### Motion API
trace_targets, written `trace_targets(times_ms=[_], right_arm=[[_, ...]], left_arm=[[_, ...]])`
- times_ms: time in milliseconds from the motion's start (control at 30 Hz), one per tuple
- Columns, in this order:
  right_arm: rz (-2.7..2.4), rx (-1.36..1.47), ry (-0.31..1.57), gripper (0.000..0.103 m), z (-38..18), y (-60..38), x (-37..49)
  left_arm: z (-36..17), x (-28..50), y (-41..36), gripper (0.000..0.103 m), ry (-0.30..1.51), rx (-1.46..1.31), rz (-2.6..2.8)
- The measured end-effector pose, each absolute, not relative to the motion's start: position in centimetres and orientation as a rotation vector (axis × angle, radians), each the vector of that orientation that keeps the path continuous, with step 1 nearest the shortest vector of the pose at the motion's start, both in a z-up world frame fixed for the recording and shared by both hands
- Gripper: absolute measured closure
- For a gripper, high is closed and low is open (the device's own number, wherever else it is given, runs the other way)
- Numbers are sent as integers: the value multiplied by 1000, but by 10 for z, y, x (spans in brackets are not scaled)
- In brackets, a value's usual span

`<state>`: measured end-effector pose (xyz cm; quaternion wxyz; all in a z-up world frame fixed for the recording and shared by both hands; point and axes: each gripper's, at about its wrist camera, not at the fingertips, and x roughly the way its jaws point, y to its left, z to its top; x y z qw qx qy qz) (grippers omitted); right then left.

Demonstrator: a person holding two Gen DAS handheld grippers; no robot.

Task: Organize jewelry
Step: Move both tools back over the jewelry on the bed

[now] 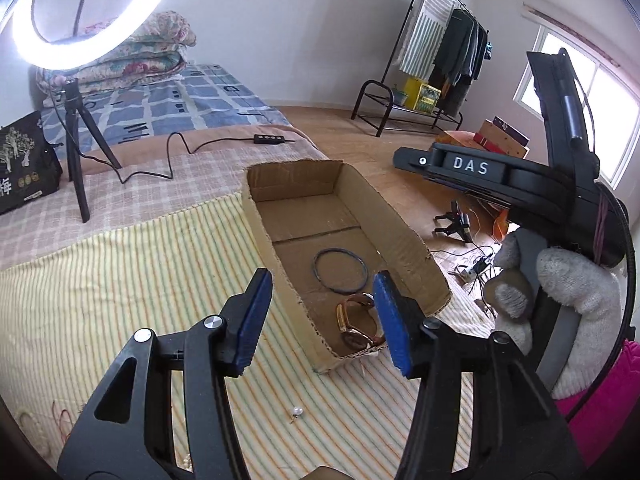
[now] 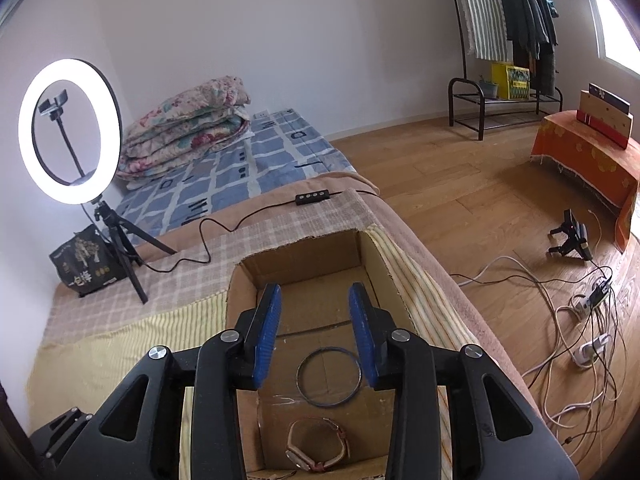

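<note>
A shallow cardboard box [image 1: 400, 236] lies on the striped bedspread; it also shows in the right wrist view [image 2: 240, 280]. Inside lie a dark bangle [image 1: 340, 271] [image 2: 329, 377] and a brown-strapped wristwatch [image 1: 356, 322] [image 2: 316, 450]. A small pearl earring [image 1: 296, 412] lies on the bedspread in front of the box. My left gripper [image 1: 320, 320] is open and empty, hovering near the box's front corner. My right gripper [image 2: 316, 334] is open and empty above the box, over the bangle. The right gripper body and a gloved hand [image 1: 560, 280] show at the right of the left wrist view.
A lit ring light on a tripod [image 2: 70, 132] stands at the back left with a black bag [image 2: 86, 260] beside it. Its cable and remote [image 2: 314, 197] cross the bed. Folded quilts [image 2: 188, 128], a clothes rack [image 2: 508, 20] and floor cables [image 2: 580, 320] lie beyond.
</note>
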<state>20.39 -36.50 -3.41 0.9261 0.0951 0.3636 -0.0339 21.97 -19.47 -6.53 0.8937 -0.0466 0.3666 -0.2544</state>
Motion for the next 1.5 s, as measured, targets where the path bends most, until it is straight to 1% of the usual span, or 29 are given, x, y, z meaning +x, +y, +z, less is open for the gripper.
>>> trace_targets(times_ms=[300,500,533,567,633,700,767,800,867,900,933,1033,1167,1500], right_arm=[[-46,154,712,70,-8,-350,186],[-7,119,689,69,6,-332,172],[4,113,684,68,8,-328,170],[15,105,678,65,9,-324,167],[32,84,661,49,11,-316,161],[49,56,636,46,13,-305,154],[78,22,622,45,12,-292,148],[99,4,620,42,10,-285,146],[136,-21,619,33,7,-273,142],[154,-31,619,26,6,-267,141],[175,-40,622,23,3,-261,139],[243,-64,660,23,-7,-245,136],[334,-95,754,22,-27,-223,135],[454,-239,900,22,-69,-191,116]], left_arm=[[-37,202,-158,49,701,-69,-472],[-19,188,-114,49,668,-76,-405],[-17,185,-107,49,660,-75,-394],[-14,182,-96,49,650,-74,-382],[-12,177,-79,49,638,-72,-366],[-10,173,-58,49,631,-76,-343],[-10,170,-37,49,635,-82,-322],[-11,168,-26,49,639,-85,-306],[-12,165,-6,49,646,-81,-273],[-13,163,3,49,647,-78,-258],[-14,161,14,49,651,-76,-239],[-20,158,41,49,670,-96,-202],[-35,157,70,49,723,-119,-163],[-63,149,97,49,807,-102,-132]])
